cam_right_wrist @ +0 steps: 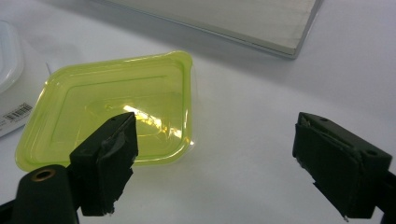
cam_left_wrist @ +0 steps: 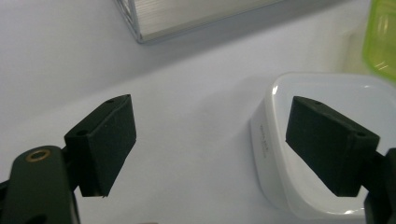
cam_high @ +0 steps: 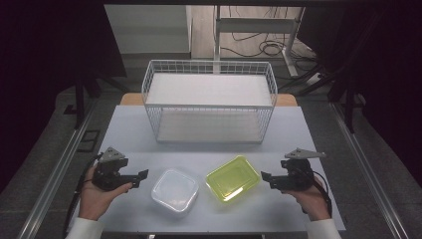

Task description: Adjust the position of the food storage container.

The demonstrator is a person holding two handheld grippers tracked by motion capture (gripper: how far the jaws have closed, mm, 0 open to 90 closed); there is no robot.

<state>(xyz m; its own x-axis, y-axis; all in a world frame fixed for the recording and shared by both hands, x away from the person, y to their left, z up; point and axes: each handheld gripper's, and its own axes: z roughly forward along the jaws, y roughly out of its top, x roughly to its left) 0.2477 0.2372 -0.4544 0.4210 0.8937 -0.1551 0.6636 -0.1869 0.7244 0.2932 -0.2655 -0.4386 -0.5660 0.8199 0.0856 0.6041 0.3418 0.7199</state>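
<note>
Fingers (cam_left_wrist: 105,144) on both grippers are wide apart, left gripper (cam_high: 141,176) near the white box (cam_high: 175,190), right gripper (cam_high: 266,178) near the green lid (cam_high: 233,179).

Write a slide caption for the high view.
Two open hand-held grippers, left and right, flank a white container and yellow-green lid before a wire basket.

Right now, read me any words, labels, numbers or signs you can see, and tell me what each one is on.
None can be read.
Small grey print on the side wall of the white square plastic container: too small and blurred to read.
Barcode sticker with digits on that container's wall in the right gripper view: digits too small to read.
Yellow-green translucent plastic lid: no text visible.
</note>
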